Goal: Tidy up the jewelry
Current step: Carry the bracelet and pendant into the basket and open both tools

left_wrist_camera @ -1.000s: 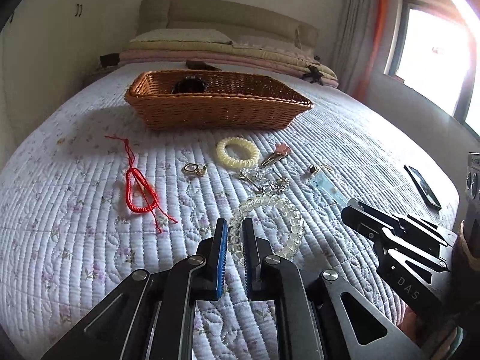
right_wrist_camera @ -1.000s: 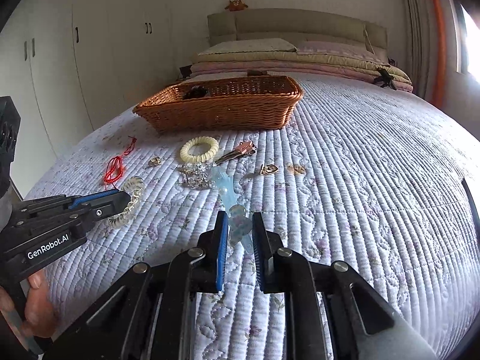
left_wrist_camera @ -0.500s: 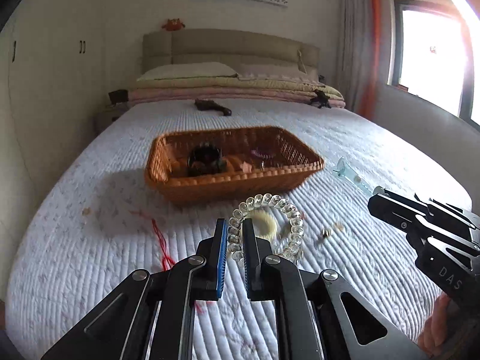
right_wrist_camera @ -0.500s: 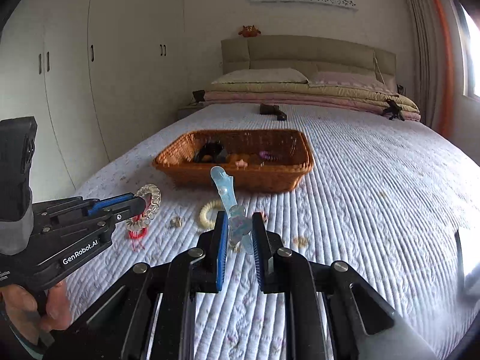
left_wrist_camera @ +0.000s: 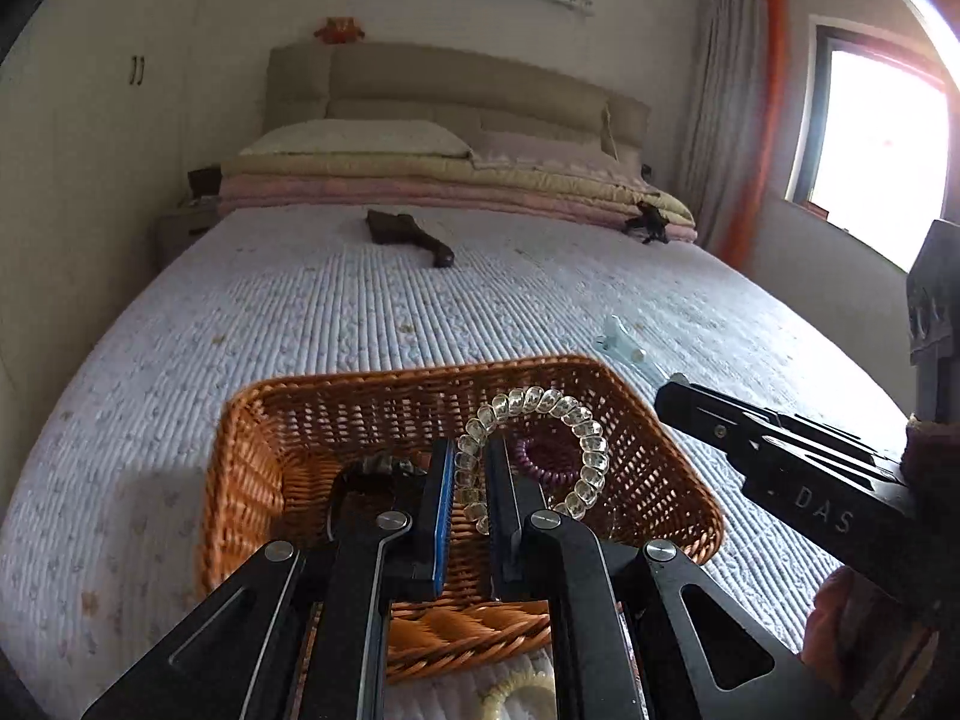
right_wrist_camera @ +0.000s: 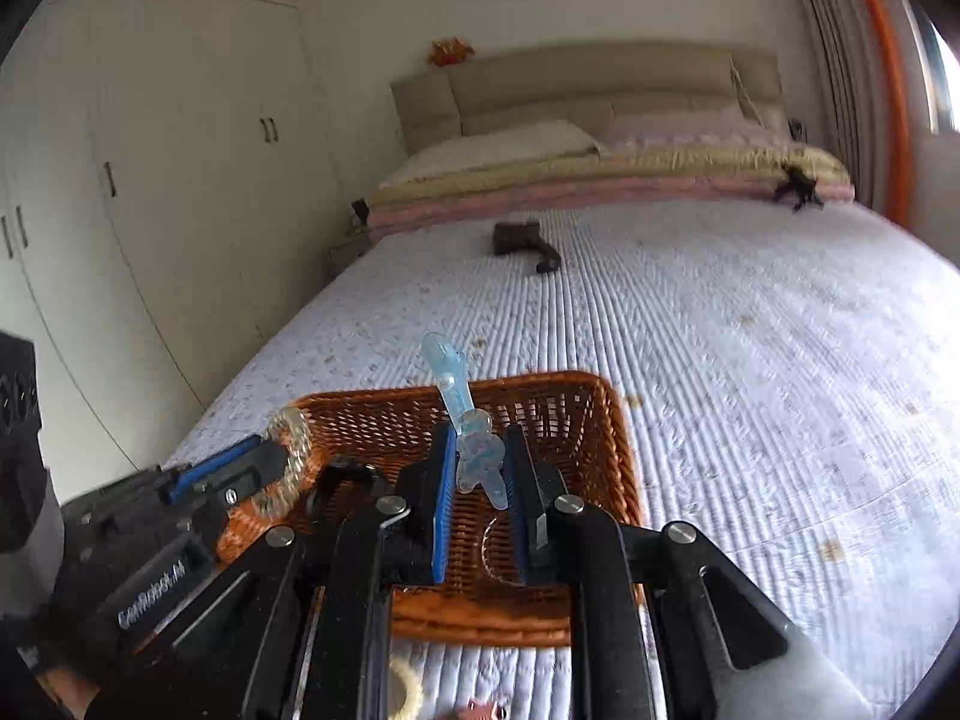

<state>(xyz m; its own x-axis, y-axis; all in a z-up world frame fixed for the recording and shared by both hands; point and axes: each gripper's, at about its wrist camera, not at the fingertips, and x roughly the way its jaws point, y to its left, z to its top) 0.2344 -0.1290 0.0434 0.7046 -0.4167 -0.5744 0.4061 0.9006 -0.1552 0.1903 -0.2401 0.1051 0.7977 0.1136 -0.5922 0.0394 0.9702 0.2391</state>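
A brown wicker basket (left_wrist_camera: pixel 252 456) sits on the quilted bed; it also shows in the right wrist view (right_wrist_camera: pixel 606 444). My left gripper (left_wrist_camera: pixel 467 468) is shut on a clear crystal bead bracelet (left_wrist_camera: pixel 576 414) and holds it over the basket. My right gripper (right_wrist_camera: pixel 477 456) is shut on a pale blue translucent hair clip (right_wrist_camera: pixel 456 396), also above the basket. The clip's tip (left_wrist_camera: pixel 621 345) shows past the basket in the left wrist view. A purple coil hair tie (left_wrist_camera: pixel 543 450) and a dark bracelet (left_wrist_camera: pixel 378 471) lie inside the basket.
A cream coil hair tie (left_wrist_camera: pixel 516 690) lies on the quilt in front of the basket, also seen in the right wrist view (right_wrist_camera: pixel 408 690). A pink clip (right_wrist_camera: pixel 486 708) lies nearby. A dark object (left_wrist_camera: pixel 408 234) lies further up the bed. Pillows are at the headboard.
Both grippers have lifted off the quilt and moved forward over the basket, carrying the bracelet and the blue clip. The loose jewelry on the quilt has dropped below the views.
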